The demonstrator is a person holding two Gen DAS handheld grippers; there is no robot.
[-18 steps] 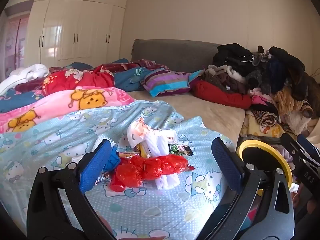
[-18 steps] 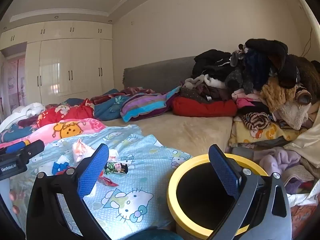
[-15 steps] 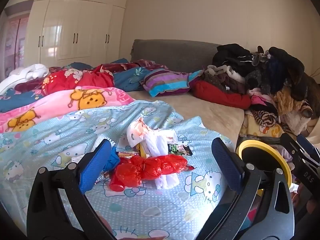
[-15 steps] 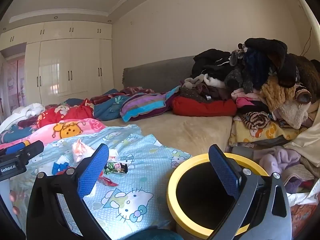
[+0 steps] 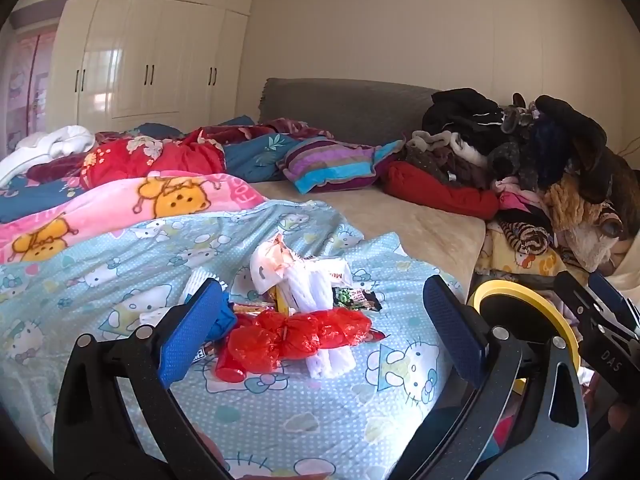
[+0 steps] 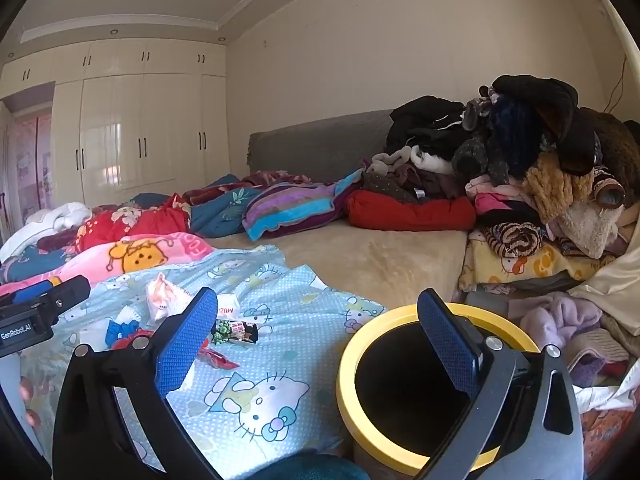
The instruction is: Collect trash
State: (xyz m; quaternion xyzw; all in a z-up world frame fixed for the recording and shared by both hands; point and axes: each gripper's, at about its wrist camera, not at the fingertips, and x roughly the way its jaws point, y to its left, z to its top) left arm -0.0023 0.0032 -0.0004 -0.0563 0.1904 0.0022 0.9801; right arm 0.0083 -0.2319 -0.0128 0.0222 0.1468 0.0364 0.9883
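Observation:
A heap of trash lies on the light blue cartoon-cat bedsheet (image 5: 304, 412): a crumpled red plastic bag (image 5: 296, 338), white foam netting (image 5: 312, 292), a white and orange bag (image 5: 266, 266) and a green snack wrapper (image 5: 354, 300). My left gripper (image 5: 320, 332) hovers just before this heap, open, with nothing between its blue pads. A yellow-rimmed black bin (image 6: 404, 384) stands by the bed's edge. Over the gap between sheet and bin my right gripper (image 6: 316, 344) stands open and empty. The green wrapper (image 6: 234, 330) and white bag (image 6: 162, 300) also show in the right wrist view.
A tall pile of clothes (image 6: 532, 168) fills the right side of the bed. Folded blankets (image 5: 132, 204) and a striped pillow (image 5: 336, 164) lie at the back left. A grey headboard (image 5: 348, 104) and white wardrobes (image 5: 140, 64) stand behind. Bare beige mattress (image 6: 372, 256) lies mid-bed.

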